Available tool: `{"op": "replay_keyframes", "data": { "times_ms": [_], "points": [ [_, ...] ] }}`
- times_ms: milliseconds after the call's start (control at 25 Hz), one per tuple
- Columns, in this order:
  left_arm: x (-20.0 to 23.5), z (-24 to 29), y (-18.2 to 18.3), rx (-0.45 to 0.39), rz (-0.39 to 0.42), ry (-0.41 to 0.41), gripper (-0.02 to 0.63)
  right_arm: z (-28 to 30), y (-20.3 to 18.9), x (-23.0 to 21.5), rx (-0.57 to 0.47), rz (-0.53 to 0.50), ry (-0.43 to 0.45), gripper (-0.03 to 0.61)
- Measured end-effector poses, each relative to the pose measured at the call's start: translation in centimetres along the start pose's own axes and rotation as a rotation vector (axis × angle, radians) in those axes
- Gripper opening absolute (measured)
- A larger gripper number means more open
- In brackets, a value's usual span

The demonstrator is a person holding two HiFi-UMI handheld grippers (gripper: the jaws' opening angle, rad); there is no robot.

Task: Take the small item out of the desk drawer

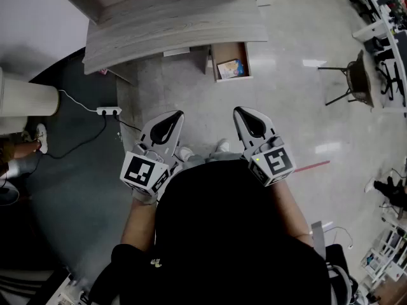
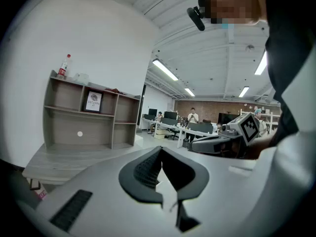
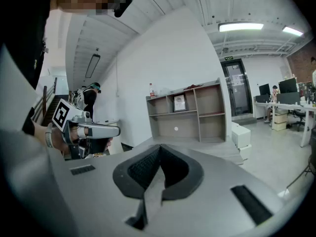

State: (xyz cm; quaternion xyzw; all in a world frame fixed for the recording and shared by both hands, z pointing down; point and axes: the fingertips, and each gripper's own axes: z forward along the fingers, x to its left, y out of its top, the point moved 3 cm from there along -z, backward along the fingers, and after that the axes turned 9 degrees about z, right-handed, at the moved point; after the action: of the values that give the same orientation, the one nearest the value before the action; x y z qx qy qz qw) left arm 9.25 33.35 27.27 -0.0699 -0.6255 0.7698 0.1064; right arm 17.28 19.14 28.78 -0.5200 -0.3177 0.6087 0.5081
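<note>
In the head view the desk drawer [image 1: 231, 48] stands pulled open under the grey wooden desk [image 1: 172, 27]. A small colourful item [image 1: 230, 68] lies inside it. My left gripper [image 1: 177, 115] and right gripper [image 1: 239, 112] are held side by side in front of my body, well short of the drawer, tips toward the desk. Both are shut with nothing between the jaws. The left gripper view shows its dark pads [image 2: 148, 168] meeting at the tip, with the right gripper [image 2: 217, 143] beside it. In the right gripper view the pads [image 3: 143, 168] also meet, and the left gripper [image 3: 88, 130] shows at the left.
A shelf unit [image 2: 89, 117] stands on the desk. On the floor to the left lie a power strip [image 1: 109, 111] with cables and a white cylinder [image 1: 25, 100]. A chair [image 1: 353, 76] stands at the right. A red line [image 1: 311, 166] marks the floor.
</note>
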Motion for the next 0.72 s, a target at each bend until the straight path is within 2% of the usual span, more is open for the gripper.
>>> {"op": "replay_keyframes", "data": {
  "times_ms": [360, 520, 720],
  "points": [
    [-3.5, 4.2, 0.8, 0.027, 0.024, -0.012, 0.009, -3.3, 0.7, -4.4, -0.022, 0.032, -0.006, -0.003],
    [-5.1, 6.6, 0.7, 0.049, 0.031, -0.021, 0.009, -4.5, 0.8, -6.8, -0.061, 0.082, -0.014, -0.002],
    [-6.4, 9.2, 0.3, 0.083, 0.048, -0.039, 0.009, -5.3, 0.1, -9.9, -0.060, 0.127, -0.041, -0.002]
  ]
}}
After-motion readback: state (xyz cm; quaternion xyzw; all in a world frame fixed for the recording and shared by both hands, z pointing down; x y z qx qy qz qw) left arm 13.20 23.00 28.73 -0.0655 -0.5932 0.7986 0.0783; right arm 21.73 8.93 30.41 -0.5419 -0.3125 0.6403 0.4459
